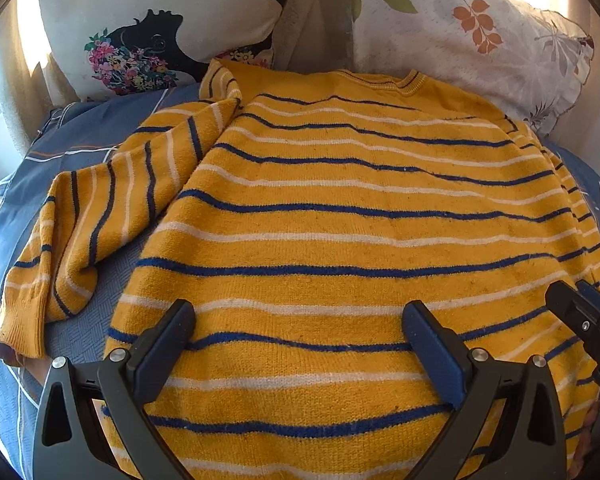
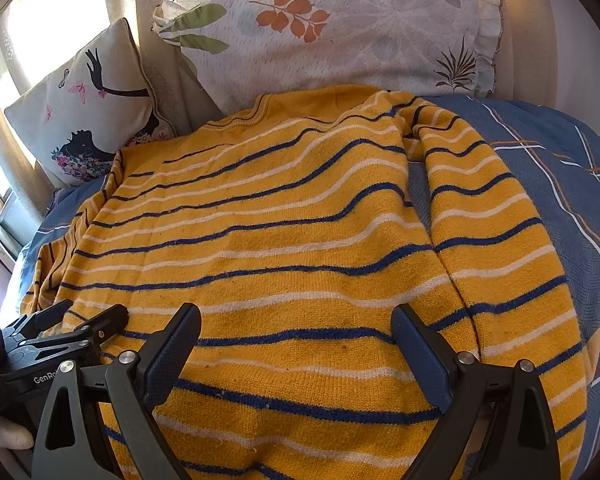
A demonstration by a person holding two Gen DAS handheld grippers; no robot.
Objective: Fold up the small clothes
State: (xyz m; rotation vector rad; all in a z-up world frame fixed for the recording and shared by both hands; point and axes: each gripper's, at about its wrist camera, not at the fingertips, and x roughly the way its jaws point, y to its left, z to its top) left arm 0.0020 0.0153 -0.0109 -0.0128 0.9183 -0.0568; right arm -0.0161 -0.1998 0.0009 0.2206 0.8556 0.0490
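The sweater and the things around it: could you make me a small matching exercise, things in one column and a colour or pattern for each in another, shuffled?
Things:
1. sweater
2. bedsheet
3. left cushion
4. right pillow

Descriptions:
A. white with orange and green leaves
B. yellow with blue and white stripes
C. cream with a black figure and flowers
D. blue with white and orange lines

Pairs: 1-B, 2-D, 3-C, 4-A

Two printed pillows [image 2: 340, 28] behind blue plaid bedsheet [image 2: 560, 184].
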